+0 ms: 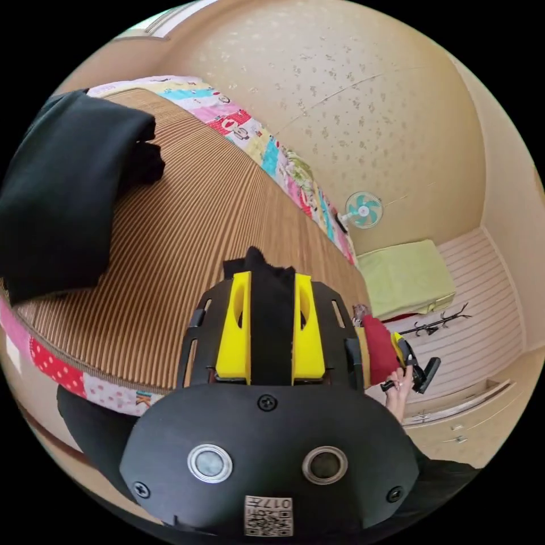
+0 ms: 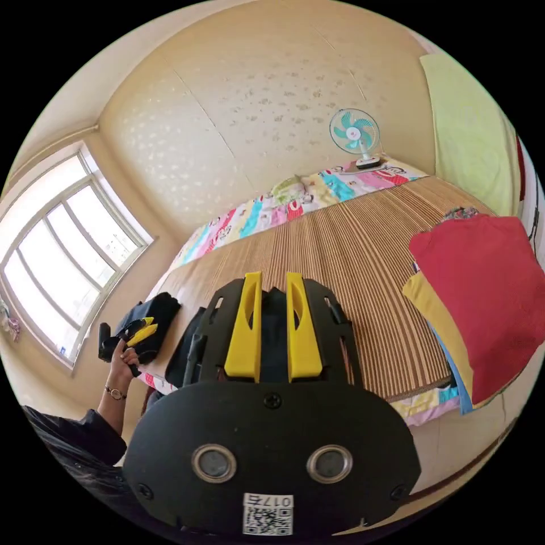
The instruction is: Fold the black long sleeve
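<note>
Left gripper view
Left gripper [image 1: 271,284]: two yellow wedge-shaped jaws clamp a strip of black cloth, whose tip pokes out past them.
Black long sleeve [image 1: 62,187]: soft matte knit, bunched at one end of the ribbed bamboo mat [image 1: 193,244]; its long axis runs across the mat's slats. I cannot tell whether the clamped strip joins this heap.
Bed [image 1: 57,369]: patchwork sheet edging the mat on two sides.
Other things: one small fan [image 1: 363,210]; one pale green towel [image 1: 406,275].
Right gripper [image 1: 406,355]: far off, held in a hand [image 1: 398,392].

Right gripper view
Right gripper: two yellow jaws stand close, dark cloth between them; whether they press on it is unclear.
Folded pile [image 2: 482,306]: red on top, then yellow, then blue, on the mat's edge.
Window [image 2: 62,255]: one, many panes.
</note>
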